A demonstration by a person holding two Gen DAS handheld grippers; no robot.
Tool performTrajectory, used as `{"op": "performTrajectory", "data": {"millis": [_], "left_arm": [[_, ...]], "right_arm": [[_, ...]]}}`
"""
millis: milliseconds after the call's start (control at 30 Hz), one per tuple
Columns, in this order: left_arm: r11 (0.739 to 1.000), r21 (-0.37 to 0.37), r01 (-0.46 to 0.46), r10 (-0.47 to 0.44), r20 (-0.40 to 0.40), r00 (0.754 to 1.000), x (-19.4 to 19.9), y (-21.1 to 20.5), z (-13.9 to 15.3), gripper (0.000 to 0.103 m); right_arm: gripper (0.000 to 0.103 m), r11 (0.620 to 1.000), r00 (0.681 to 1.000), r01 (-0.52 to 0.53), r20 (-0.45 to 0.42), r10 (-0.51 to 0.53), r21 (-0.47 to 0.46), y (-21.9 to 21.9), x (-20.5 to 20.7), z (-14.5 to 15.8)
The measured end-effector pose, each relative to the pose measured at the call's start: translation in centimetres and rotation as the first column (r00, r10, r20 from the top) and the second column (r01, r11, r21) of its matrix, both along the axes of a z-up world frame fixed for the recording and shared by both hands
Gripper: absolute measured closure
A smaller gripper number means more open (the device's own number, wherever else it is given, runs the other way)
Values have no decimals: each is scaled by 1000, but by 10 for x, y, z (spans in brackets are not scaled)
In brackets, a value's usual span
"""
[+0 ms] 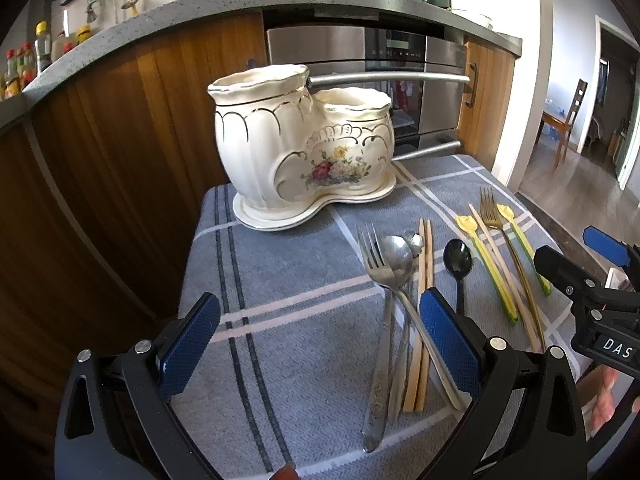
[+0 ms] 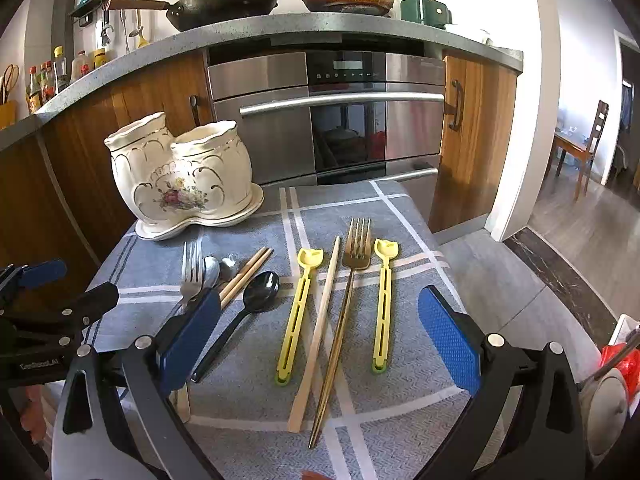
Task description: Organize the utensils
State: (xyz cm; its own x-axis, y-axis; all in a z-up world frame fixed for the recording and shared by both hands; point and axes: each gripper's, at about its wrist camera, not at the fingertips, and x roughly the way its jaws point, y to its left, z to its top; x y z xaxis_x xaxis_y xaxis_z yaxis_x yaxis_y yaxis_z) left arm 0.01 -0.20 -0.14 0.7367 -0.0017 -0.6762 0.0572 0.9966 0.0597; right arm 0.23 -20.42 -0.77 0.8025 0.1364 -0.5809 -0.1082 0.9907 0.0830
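A cream ceramic two-pot utensil holder [image 1: 304, 144] [image 2: 182, 174] with a flower print stands at the back left of a grey checked cloth [image 1: 304, 320] [image 2: 404, 360]. In front of it lie a silver fork [image 1: 380, 320], a silver spoon [image 1: 396, 256], wooden chopsticks [image 1: 424, 304], a black spoon [image 1: 458, 260] [image 2: 260, 292], two yellow-green utensils [image 2: 296, 316] [image 2: 384, 304], a wooden stick [image 2: 318, 336] and a gold fork [image 2: 348, 304]. My left gripper [image 1: 320, 344] hovers open over the cloth beside the silver pile. My right gripper [image 2: 320, 344] stands open above the yellow utensils and gold fork, holding nothing.
The cloth covers a small table before wooden cabinets [image 2: 472, 132] and a steel oven [image 2: 340, 120]. Pans [image 2: 228, 0] sit on the grey counter above. The floor [image 2: 500, 280] drops off past the table's right edge. A doorway with a chair [image 2: 588, 148] lies at right.
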Motion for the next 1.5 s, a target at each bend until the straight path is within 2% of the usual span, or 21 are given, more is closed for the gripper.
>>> {"op": "performTrajectory", "data": {"millis": [367, 567, 900, 1233, 1333, 1500], "left_arm": [[1000, 3, 0, 0, 3, 1000, 2, 0, 2, 4], [1000, -29, -6, 7, 31, 999, -3, 2, 14, 4], [998, -32, -53, 55, 73, 996, -15, 1, 30, 4], [998, -53, -43, 44, 20, 999, -27, -6, 36, 4], [999, -32, -34, 35, 23, 999, -29, -12, 40, 4], [998, -41, -40, 42, 33, 999, -30, -9, 50, 4]], "right_arm": [[5, 1000, 1000, 29, -8, -29, 1, -1, -3, 7], [5, 999, 999, 43, 2, -43, -9, -1, -15, 20], [5, 995, 996, 86, 26, -87, 43, -13, -31, 29], [5, 995, 997, 75, 22, -77, 61, -15, -32, 44], [5, 997, 998, 62, 14, -63, 52, -13, -31, 46], [5, 999, 999, 40, 1, -40, 27, -8, -28, 51]]}}
